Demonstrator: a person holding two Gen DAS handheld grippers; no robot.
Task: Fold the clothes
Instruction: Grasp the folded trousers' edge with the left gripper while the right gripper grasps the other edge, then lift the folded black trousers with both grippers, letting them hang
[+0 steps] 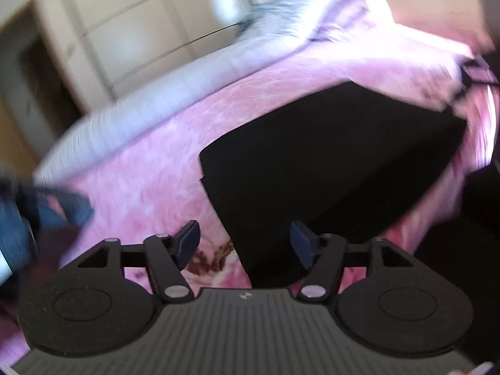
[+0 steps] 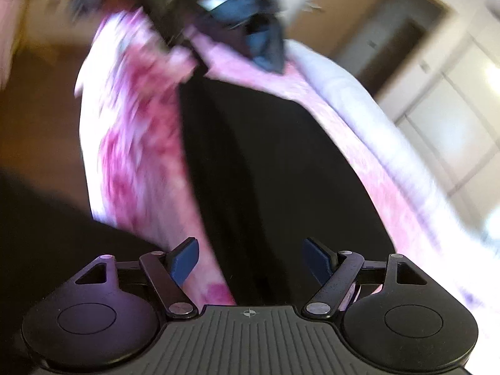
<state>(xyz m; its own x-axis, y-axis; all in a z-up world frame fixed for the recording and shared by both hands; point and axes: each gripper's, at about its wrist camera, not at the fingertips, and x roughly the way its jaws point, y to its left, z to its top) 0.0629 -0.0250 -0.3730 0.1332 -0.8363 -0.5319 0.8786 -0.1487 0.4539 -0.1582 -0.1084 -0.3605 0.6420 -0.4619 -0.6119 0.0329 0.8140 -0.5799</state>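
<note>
The left gripper [image 1: 245,242] stands with its jaws apart and nothing between the pads; it hangs just above the near end of the black garment [image 1: 328,162], over the edge where black cloth meets the pink blanket [image 1: 150,181]. The right gripper [image 2: 250,261] is likewise spread wide and empty, poised over the near end of the same black garment [image 2: 275,172] as its own camera sees it. With both sets of jaws free of the cloth, this looks like a pause between folds: the piece has been let lie, and the hands are placed over its near edge, probably to take a fresh hold there or to pull away.

The garment lies flat on the blanket that covers the bed, spread as a broad dark slab with straight, clean edges and a small step in its left edge in the left view. That neat outline suggests it is already folded at least once. Its surface is too dark and the pictures too blurred to show seams, sleeves or wrinkles, so what kind of garment it is cannot be told.

Further out, a heap of dark and blue clothes [image 2: 247,22] sits at the far end of the bed in the right view, likely waiting its turn. A white sheet [image 1: 140,100] edges the blanket, and pale cupboard doors [image 1: 131,25] stand beyond.
</note>
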